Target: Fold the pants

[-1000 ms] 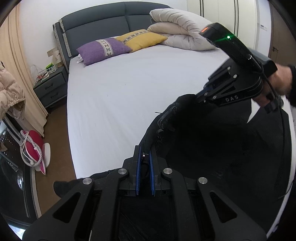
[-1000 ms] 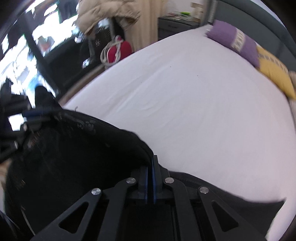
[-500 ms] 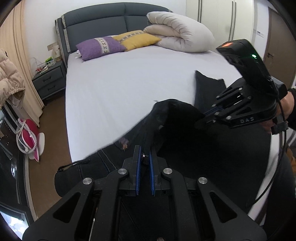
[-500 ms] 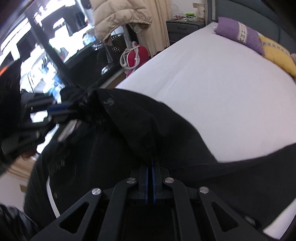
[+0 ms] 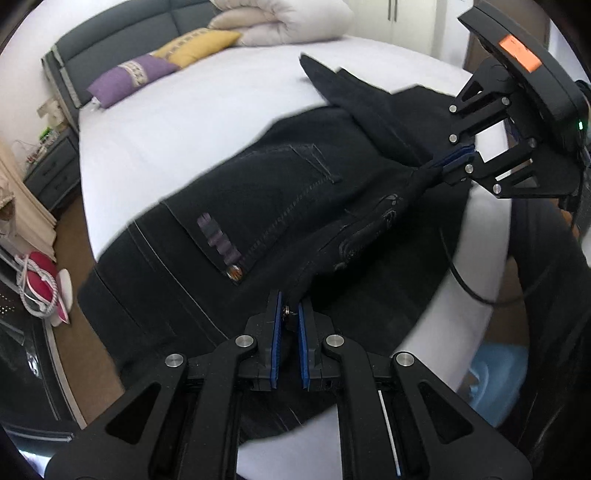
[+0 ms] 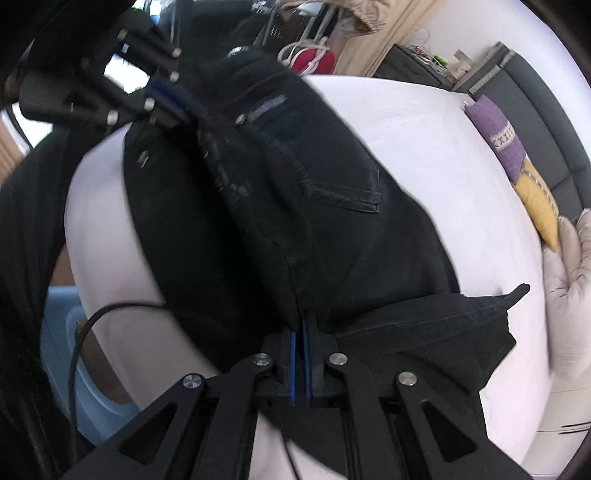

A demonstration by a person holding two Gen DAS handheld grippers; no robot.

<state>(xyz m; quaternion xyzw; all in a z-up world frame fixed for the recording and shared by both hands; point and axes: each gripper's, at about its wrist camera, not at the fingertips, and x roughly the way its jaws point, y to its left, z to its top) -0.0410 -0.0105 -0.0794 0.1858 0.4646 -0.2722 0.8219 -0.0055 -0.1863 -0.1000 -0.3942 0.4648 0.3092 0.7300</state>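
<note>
Black jeans (image 5: pixel 266 199) lie spread over the near corner of the white bed (image 5: pixel 177 122), back pocket up. My left gripper (image 5: pixel 287 314) is shut on the waistband edge of the pants near the button. My right gripper (image 5: pixel 448 160) shows at the upper right of the left wrist view, shut on the same stretched edge farther along. In the right wrist view the right gripper (image 6: pixel 301 332) pinches the dark fabric (image 6: pixel 295 192), and the left gripper (image 6: pixel 173 99) holds the far end at upper left. One leg (image 6: pixel 443 332) trails to the right.
Purple pillow (image 5: pixel 133 77), yellow pillow (image 5: pixel 199 44) and a rolled cream duvet (image 5: pixel 288 18) lie at the headboard. A grey nightstand (image 5: pixel 48 166) stands left of the bed. A red bag (image 5: pixel 37 280) sits on the floor. A light blue bin (image 5: pixel 495 380) stands beside the bed's corner.
Both grippers have lowered and spread apart, pulling the held edge taut. The pants now lie flat on the bed with the pocket showing, instead of hanging bunched between them.
</note>
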